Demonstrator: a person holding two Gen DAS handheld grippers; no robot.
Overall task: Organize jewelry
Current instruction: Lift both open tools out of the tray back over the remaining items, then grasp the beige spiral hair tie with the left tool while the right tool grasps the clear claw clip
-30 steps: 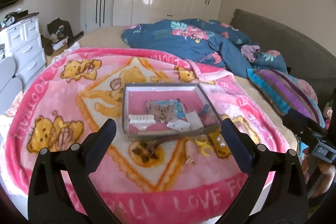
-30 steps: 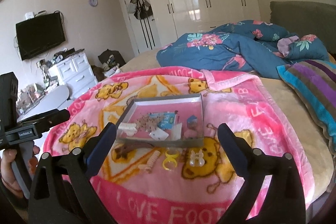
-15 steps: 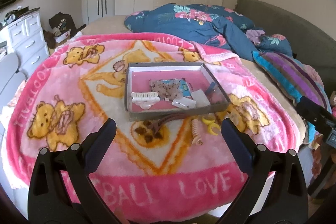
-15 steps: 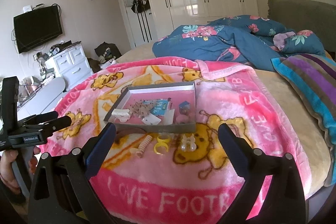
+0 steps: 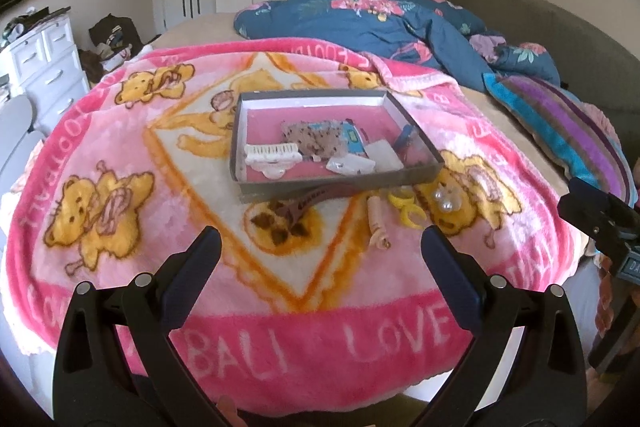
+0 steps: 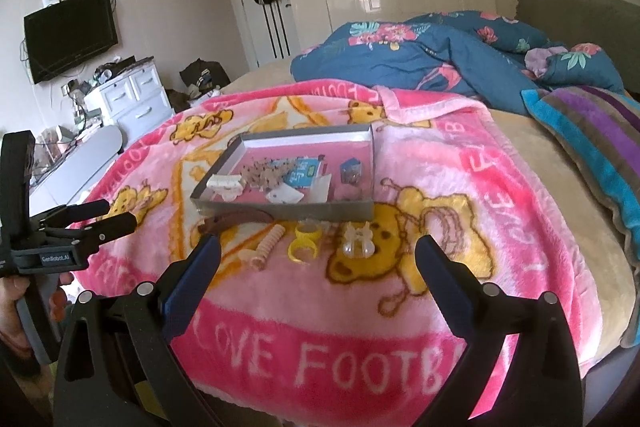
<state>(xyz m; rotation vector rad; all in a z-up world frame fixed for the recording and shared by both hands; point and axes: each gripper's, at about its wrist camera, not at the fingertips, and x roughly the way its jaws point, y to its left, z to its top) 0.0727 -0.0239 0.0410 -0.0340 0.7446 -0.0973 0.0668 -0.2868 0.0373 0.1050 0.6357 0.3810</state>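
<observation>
Grey tray [image 5: 340,183] sitting mid-blanket, pink-lined, holding a white claw clip [image 5: 272,153], a speckled brown piece, a blue card and small white packets. Lined up just outside its near wall: brown hair clip [image 5: 310,201] touching the wall, beige spiral clip [image 5: 376,223], yellow ring-shaped clip [image 5: 408,207], clear pearly clip [image 5: 446,197] furthest right. Same row in the right wrist view: brown clip [image 6: 236,219], spiral [image 6: 268,245], yellow [image 6: 306,241], clear [image 6: 358,241]. All resting on the pink teddy-bear blanket [image 5: 132,163] spread over the bed. Left tool [image 5: 320,253] hovering short of the row, jaws spread wide, gripping nothing. Right tool [image 6: 318,257] likewise released and empty, fingers framing the yellow and clear clips from nearer the camera. Blue floral duvet [image 6: 420,63] bunched behind, striped pillow [image 6: 592,139] to the right
</observation>
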